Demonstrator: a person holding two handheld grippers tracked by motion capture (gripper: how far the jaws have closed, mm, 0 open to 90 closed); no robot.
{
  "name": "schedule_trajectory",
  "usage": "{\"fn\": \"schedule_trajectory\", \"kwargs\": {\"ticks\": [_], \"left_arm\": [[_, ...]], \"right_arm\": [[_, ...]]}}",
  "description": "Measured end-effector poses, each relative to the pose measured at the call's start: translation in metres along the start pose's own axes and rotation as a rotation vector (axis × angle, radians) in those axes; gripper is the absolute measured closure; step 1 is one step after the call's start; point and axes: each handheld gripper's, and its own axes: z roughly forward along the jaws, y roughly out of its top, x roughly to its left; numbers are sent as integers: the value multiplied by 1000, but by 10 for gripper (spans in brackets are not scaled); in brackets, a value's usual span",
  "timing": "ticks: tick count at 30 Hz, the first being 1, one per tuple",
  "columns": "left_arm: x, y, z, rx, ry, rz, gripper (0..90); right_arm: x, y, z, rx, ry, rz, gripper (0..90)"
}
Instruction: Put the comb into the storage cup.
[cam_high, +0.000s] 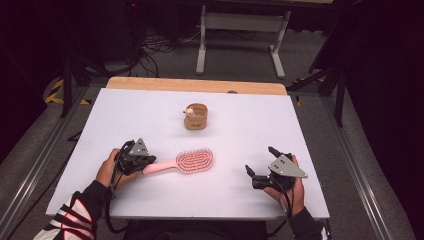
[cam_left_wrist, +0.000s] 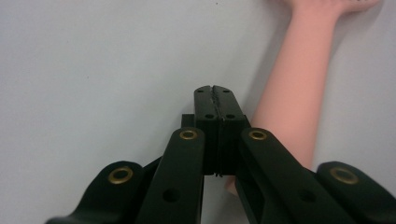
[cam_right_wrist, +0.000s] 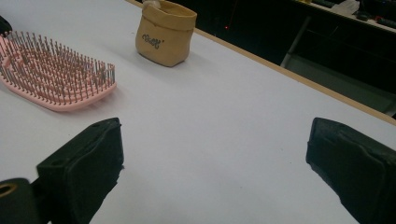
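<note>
the left gripper (cam_left_wrist: 215, 93), jaws together and empty just beside the pink brush handle (cam_left_wrist: 292, 93), must open to grasp it, while the right gripper (cam_right_wrist: 215, 154) rests jaws apart.

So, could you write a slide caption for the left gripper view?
Closed left tool resting beside the pink hairbrush handle on the white table.

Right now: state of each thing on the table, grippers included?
left gripper: shut, nothing between the jaws, beside the brush handle.
right gripper: open, nothing between the jaws.
pink hairbrush: lying flat, bristles up, not gripped.
tan pouch: upright, top open, something pale inside.
</note>
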Motion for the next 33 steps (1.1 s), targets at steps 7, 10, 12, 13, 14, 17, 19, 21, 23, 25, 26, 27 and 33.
{"fn": "schedule_trajectory", "kwargs": {"ticks": [7, 10, 12, 13, 14, 17, 19, 21, 23, 25, 26, 27, 33], "left_arm": [[-10, -7, -7, -5, -24, -5, 900], [-16, -10, -10, -7, -33, -3, 900], [-21, -11, -12, -3, -28, 6, 900], [-25, -11, -13, -2, -35, 11, 900], [-27, -12, -14, 4, -36, 15, 900], [-34, -13, -16, 4, -32, 23, 900], [-36, -13, -17, 4, -33, 27, 900], [-39, -15, -18, 6, -37, 25, 900], [-41, -16, -19, 3, -43, 25, 900], [-43, -17, -21, 6, -45, 26, 900], [-44, -18, -22, 6, -48, 28, 900], [-46, -18, -22, 5, -47, 26, 900], [-50, -22, -26, 3, -47, 22, 900]], "right_arm": [[-1, 0, 0, 0, -4, 3, 51], [-1, 0, 1, 4, -3, 3, 51], [0, 0, 0, 6, -5, -2, 51], [0, 0, 0, 6, -5, -4, 51], [0, 0, 0, 6, -4, 0, 51], [0, -1, 2, 12, -4, -2, 51], [0, -1, 2, 15, -1, -6, 51], [1, -1, 3, 17, -1, -8, 51], [1, -1, 3, 21, 0, -10, 52], [2, -1, 4, 29, -3, -16, 52], [2, -1, 4, 31, -4, -18, 52], [2, -1, 4, 32, -2, -17, 52], [2, -2, 4, 36, -5, -20, 53]]}}
